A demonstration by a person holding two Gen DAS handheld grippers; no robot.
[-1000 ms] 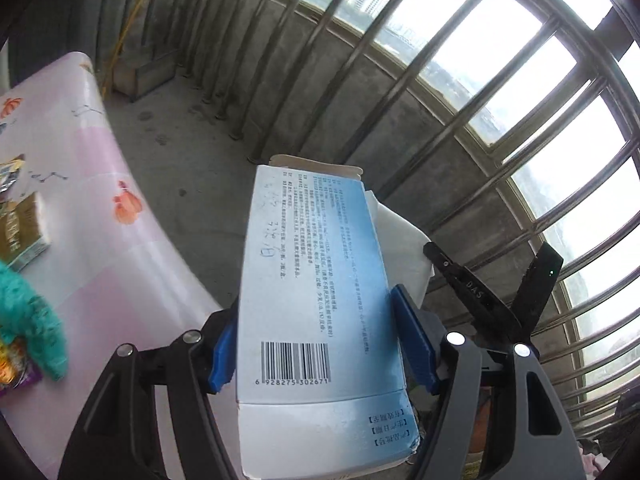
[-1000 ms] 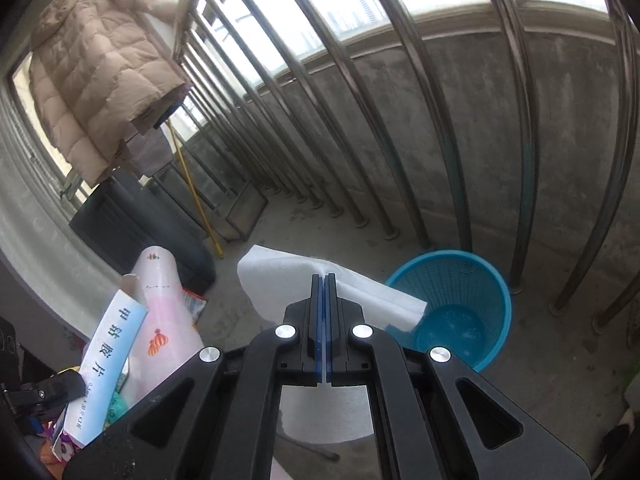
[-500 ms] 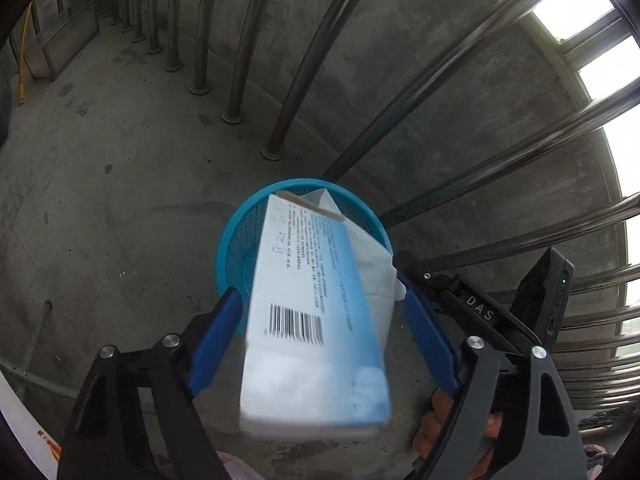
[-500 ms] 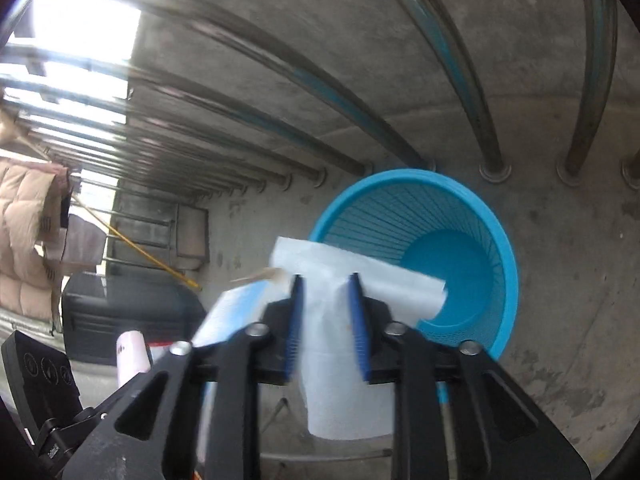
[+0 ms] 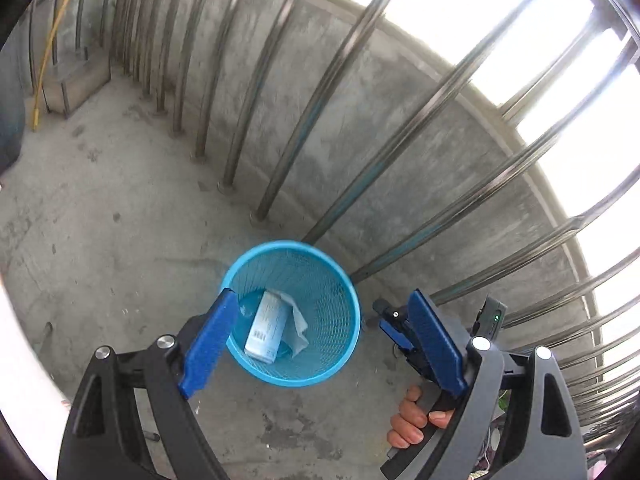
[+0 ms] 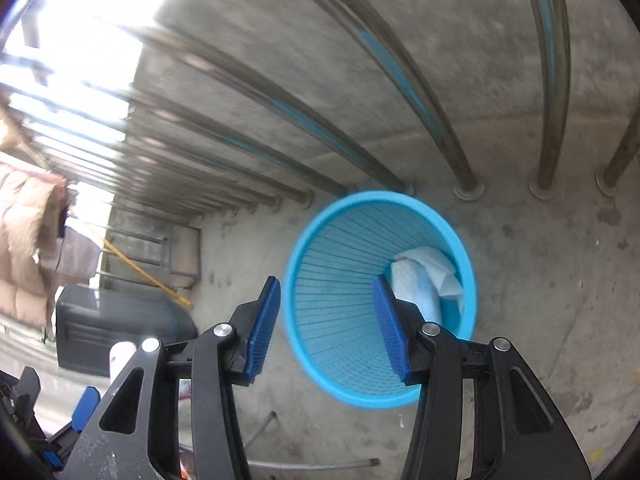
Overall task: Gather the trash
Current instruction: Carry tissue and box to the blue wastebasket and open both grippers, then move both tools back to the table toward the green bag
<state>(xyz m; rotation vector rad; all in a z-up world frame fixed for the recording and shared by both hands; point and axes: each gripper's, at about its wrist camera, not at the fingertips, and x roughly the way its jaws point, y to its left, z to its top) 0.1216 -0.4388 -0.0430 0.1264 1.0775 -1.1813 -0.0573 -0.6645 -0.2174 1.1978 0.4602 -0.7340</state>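
Note:
A blue mesh trash basket (image 5: 338, 308) stands on the concrete floor by the railing; it also shows in the right wrist view (image 6: 340, 248). Inside it lie a light blue box (image 5: 266, 326) with a barcode and a white tissue (image 5: 298, 326); the right wrist view shows the tissue (image 6: 428, 262) over the box (image 6: 424, 300). My left gripper (image 5: 320, 338) is open and empty above the basket. My right gripper (image 6: 326, 326) is open and empty over the basket's near rim; it also shows in the left wrist view (image 5: 394, 326).
Steel railing bars (image 5: 280, 132) on a low concrete wall stand right behind the basket. A dark case (image 6: 116, 332), a beige jacket (image 6: 24, 236) and a yellow stick (image 6: 148, 276) are to the left. A thin metal rod (image 6: 304, 466) lies on the floor.
Both grippers opened over the basket. The blue box dropped from the left gripper and the tissue from the right; both now lie inside the basket.

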